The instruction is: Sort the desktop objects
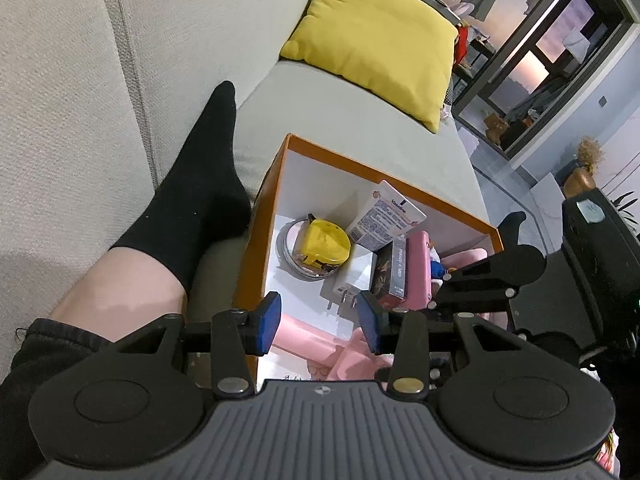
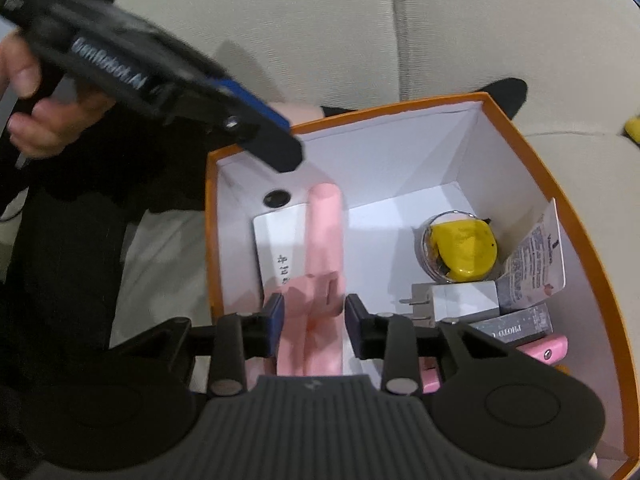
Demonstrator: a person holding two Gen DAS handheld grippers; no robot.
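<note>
While I am hovering my spread left gripper [image 1: 318, 322] above the orange box [image 1: 262, 204], I am straddling the pink object [image 2: 320, 264], lengthwise between my right gripper's [image 2: 314, 320] unclosed fingers.

Your left gripper [image 1: 318, 322]: jaws apart, nothing between them, over the near edge of the orange box [image 1: 262, 216].
Box contents: yellow tape measure [image 1: 322, 246] on a round tin [image 1: 289, 248]; white charger [image 1: 357, 276]; Vaseline tube [image 1: 386, 214] leaning on the far wall; dark card box [image 1: 394, 270]; pink items.
Your right gripper [image 1: 496, 276]: at the box's right rim.
Your foot: black sock [image 1: 200, 192] on the sofa [image 1: 360, 136], beside the box.
Behind: yellow cushion [image 1: 376, 44].
</note>
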